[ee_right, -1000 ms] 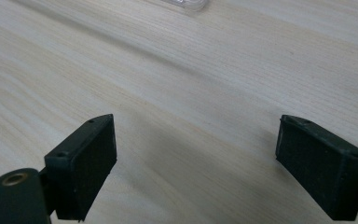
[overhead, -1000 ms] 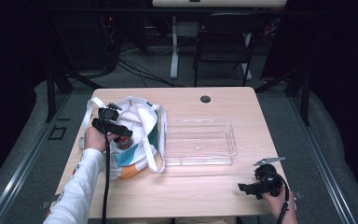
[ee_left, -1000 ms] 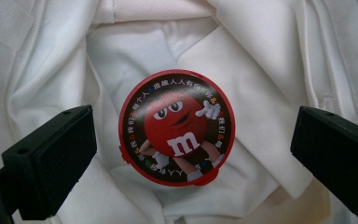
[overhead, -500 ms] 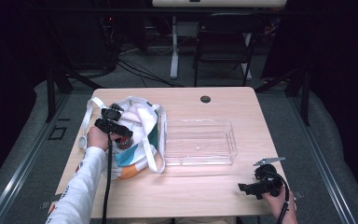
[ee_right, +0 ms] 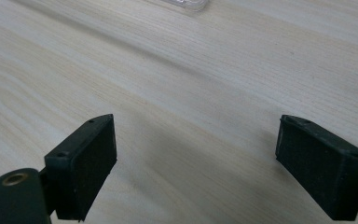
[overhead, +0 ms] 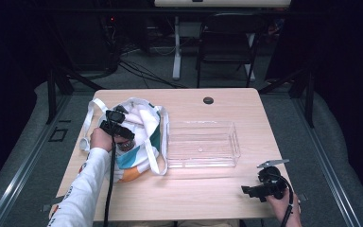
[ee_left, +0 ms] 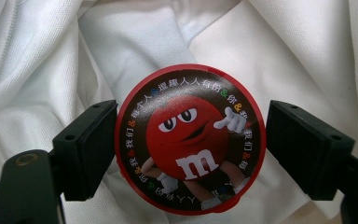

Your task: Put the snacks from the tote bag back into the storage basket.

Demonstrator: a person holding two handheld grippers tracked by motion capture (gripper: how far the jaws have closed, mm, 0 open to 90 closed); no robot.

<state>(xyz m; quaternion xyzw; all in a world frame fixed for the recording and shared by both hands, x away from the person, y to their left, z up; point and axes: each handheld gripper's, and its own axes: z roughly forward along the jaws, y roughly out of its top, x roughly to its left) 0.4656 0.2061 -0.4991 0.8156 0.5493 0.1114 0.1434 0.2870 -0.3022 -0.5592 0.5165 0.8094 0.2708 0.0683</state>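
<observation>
Left gripper hovers over the white tote bag at the left of the wooden table, and in the left gripper view its jaws stand on either side of a round red-rimmed candy tin printed with a red cartoon figure; the left jaw touches the rim, while I cannot tell whether the right one does. That tin sits against the white folds of the bag. Right gripper rests low near the table's front right corner with its jaws spread wide over bare wood, just short of the clear plastic tray lying mid-table beside the bag.
</observation>
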